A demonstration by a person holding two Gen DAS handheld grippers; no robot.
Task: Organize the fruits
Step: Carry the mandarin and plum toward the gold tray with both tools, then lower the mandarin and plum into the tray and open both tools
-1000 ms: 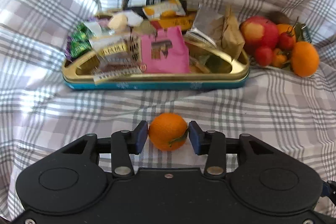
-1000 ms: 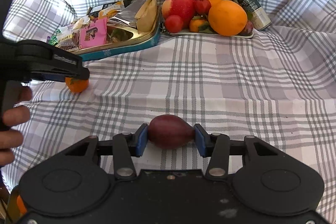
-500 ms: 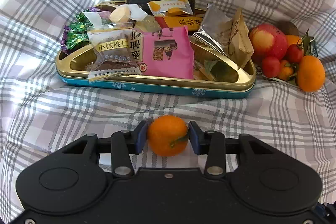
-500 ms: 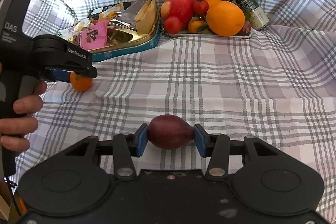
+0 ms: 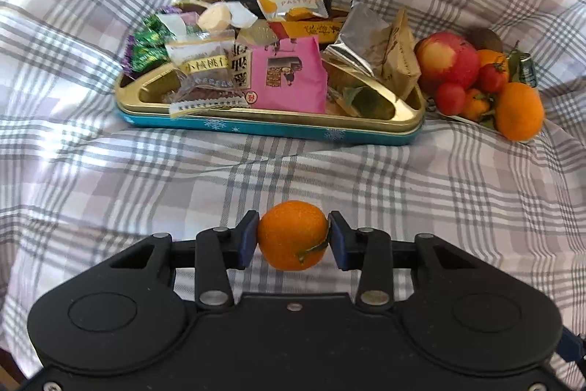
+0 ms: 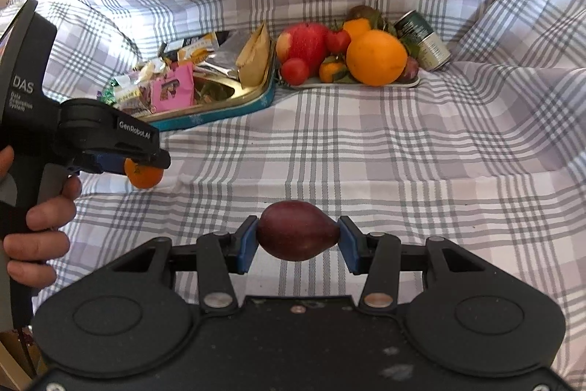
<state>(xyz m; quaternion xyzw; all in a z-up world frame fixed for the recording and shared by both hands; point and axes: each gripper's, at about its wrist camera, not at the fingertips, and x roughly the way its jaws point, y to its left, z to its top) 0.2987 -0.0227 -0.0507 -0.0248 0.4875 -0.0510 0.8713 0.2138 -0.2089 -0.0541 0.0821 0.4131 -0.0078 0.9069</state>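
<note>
- The left gripper (image 5: 292, 240) is clamped on a small mandarin (image 5: 292, 235) with a green stem bit; its jaws have just been closing in, and both blue pads now press the fruit's sides, above the checked cloth (image 5: 403, 185).
- From the right wrist view the same left gripper (image 6: 144, 167) shows side-on, with a hand (image 6: 38, 226) wrapped round its handle. White lettering on the body reads "GenRobot.AI", and the handle block carries "DAS" over smaller lines that are too small to be sure of.
- The right gripper (image 6: 297, 239) grasps a dark red, pear-shaped fruit (image 6: 297, 235) crosswise between its blue pads.
- Beyond lies a gold tin tray with a teal wall (image 5: 271, 129), heaped with wrapped snacks: a pink packet (image 5: 293, 79), an orange-and-white sachet (image 5: 293, 4) printed "PASTRY", a brown paper pouch (image 5: 401, 61), and a clear wrapper with Chinese characters on a yellow band (image 5: 205, 65).
- Just right of the tin, a flat pale plate (image 6: 410, 83) carries the gathered fruit: a red-and-yellow apple (image 6: 304, 43), a big orange (image 6: 376, 57), small tomatoes (image 6: 295, 71), a little mandarin with leaves (image 6: 331, 71).
- A dark green tin can (image 6: 423, 41) lies tilted beside that plate; its label is unreadable.
</note>
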